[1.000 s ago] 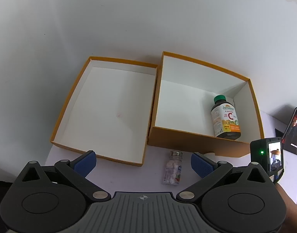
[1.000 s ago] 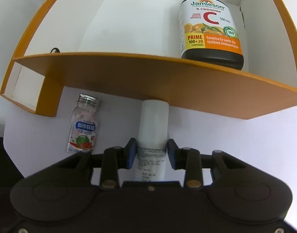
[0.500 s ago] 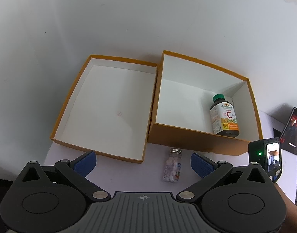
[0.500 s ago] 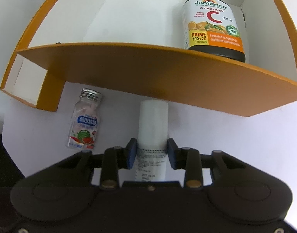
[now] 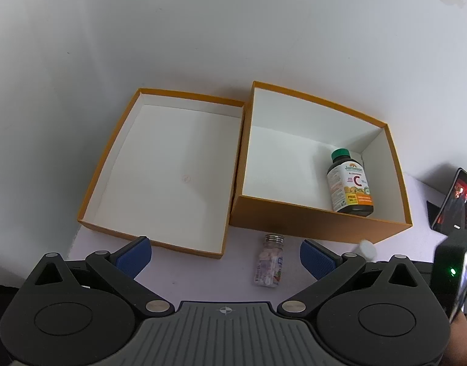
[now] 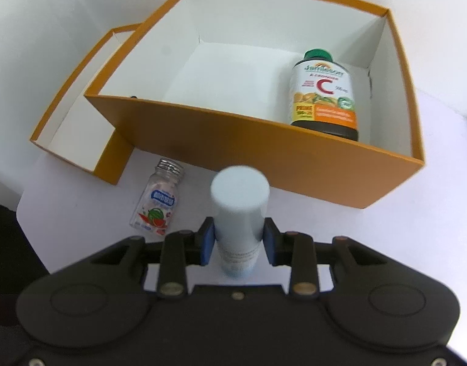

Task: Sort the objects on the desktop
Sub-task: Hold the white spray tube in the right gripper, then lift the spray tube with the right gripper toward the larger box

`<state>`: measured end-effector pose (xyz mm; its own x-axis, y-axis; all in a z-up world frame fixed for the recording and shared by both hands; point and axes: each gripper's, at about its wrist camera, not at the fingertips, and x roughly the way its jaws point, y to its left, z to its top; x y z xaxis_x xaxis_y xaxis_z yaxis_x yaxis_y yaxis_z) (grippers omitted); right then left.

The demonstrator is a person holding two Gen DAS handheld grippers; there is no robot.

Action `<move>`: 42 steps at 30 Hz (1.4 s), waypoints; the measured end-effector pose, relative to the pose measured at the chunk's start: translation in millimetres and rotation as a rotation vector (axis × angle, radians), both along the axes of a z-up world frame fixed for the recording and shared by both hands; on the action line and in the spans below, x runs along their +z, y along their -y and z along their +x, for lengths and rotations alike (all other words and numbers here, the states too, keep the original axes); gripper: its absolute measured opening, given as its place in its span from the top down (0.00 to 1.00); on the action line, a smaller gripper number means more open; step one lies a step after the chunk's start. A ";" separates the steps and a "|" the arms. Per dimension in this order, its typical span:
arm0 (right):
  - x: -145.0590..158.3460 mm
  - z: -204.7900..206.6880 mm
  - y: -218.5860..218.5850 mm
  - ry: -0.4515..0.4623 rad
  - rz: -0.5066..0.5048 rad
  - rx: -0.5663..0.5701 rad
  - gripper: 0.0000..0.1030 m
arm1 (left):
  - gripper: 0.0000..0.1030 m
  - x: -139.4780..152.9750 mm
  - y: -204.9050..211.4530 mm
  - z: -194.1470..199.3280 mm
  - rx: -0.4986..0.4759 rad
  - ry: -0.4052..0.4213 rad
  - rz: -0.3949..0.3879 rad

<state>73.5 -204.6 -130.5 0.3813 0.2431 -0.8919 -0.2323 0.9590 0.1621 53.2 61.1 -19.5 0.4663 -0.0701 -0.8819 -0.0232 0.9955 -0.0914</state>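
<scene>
My right gripper (image 6: pixel 238 241) is shut on a white cylindrical bottle (image 6: pixel 239 204) and holds it lifted in front of the deep orange box (image 6: pixel 264 152). Its cap also shows in the left wrist view (image 5: pixel 367 248). A Jamieson vitamin C bottle (image 6: pixel 323 91) stands in that box's right corner and shows in the left wrist view (image 5: pixel 350 183) too. A small clear candy bottle (image 6: pixel 157 201) lies on the table before the boxes, also in the left wrist view (image 5: pixel 270 260). My left gripper (image 5: pixel 224 257) is open and empty, above the table's near edge.
A shallow orange box lid (image 5: pixel 160 170) lies left of the deep box (image 5: pixel 318 158), touching it. A tablet with a lit screen (image 5: pixel 456 204) stands at the far right. The white wall rises behind the boxes.
My right gripper has lifted the white bottle off the table and tilted it up, so the view now looks down into the deep box. The left gripper has stayed nearly still.
</scene>
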 end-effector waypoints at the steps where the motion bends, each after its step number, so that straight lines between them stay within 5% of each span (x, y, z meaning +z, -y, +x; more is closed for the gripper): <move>1: -2.6 0.0 -12.4 0.012 0.002 0.002 0.69 | 0.00 0.4 0.8 0.0 -0.004 0.002 0.002; 15: 2.2 -31.5 -15.2 0.124 -0.083 0.108 0.69 | 0.00 -3.2 2.5 3.3 -0.017 -0.011 0.002; 30: -26.0 -40.4 -11.6 0.116 -0.094 0.134 0.61 | 0.00 -3.0 5.2 6.6 -0.032 -0.014 -0.001; 33: -29.8 -41.0 -13.4 0.117 -0.096 0.139 0.64 | 0.00 -2.3 6.8 6.5 -0.039 -0.014 0.002; 34: -29.2 -40.5 -13.3 0.124 -0.093 0.134 0.72 | 0.00 -2.1 7.4 6.4 -0.041 -0.013 0.004; 42: -22.9 -30.7 -9.1 0.143 -0.068 0.094 0.74 | 0.00 0.2 3.6 4.9 -0.030 0.000 -0.001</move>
<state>42.8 -195.5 -153.3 0.4836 0.2244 -0.8460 -0.3375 0.9396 0.0563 58.1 57.6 -19.3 0.4641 -0.0853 -0.8817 0.0070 0.9957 -0.0926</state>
